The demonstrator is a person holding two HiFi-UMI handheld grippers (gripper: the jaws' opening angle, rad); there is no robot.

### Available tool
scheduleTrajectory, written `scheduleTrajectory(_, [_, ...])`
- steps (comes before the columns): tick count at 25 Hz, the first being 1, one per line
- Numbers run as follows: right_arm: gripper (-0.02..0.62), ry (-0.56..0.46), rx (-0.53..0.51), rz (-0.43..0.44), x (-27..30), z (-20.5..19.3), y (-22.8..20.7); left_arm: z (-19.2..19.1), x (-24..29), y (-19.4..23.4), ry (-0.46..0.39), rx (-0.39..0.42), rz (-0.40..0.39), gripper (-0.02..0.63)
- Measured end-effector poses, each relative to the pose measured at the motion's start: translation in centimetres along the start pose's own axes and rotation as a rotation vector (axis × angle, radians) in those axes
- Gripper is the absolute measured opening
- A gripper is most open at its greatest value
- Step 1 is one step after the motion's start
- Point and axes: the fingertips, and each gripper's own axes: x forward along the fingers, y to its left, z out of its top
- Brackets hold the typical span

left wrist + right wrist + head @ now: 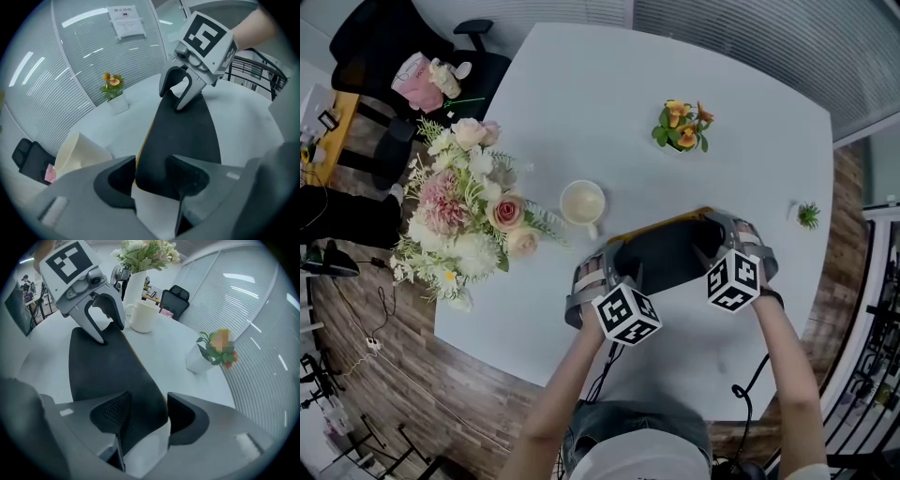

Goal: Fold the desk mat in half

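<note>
So, desk mat (666, 253) sits on near side of white surface (581, 94), black face up, yellow edge peeking along far side. Left tool (152, 172) and right tool (146, 409) both spread, one mat end loose between each pair of jaws, no pinch. Mat looks thin, floppy and light, so best grabbed at corners. Cream mug (582, 202) just past far-left corner is the only likely snag. Bouquet (469, 211) further left, potted flowers (682, 125) well clear.

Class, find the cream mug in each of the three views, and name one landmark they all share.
Head view: cream mug near centre, right of the bouquet.
Left gripper view: mug at lower left.
Right gripper view: mug upper centre.
Shared landmark: orange-flower pot.
</note>
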Motion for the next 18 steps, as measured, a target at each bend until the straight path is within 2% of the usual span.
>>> scheduleTrajectory(5, [0.321, 0.008, 0.061, -0.083, -0.2, -0.2, -1.0, 0.0, -0.3, 1.1, -0.013, -0.060, 0.058, 0.281])
scheduleTrajectory(10, [0.399, -0.026, 0.134, -0.158, -1.4, -0.2, -2.1, 0.8, -1.4, 1.2, -0.050, -0.081, 0.073, 0.292])
scheduleTrajectory(15, [0.382, -0.053, 0.204, -0.223, -3.9, -0.3, -2.4, 1.7, -3.2, 1.3, -0.094, -0.109, 0.088, 0.291])
scheduleTrajectory(18, [0.332, -0.096, 0.272, -0.274, -6.3, 0.4, -2.7, 2.5, -4.8, 1.4, -0.140, -0.145, 0.103, 0.291])
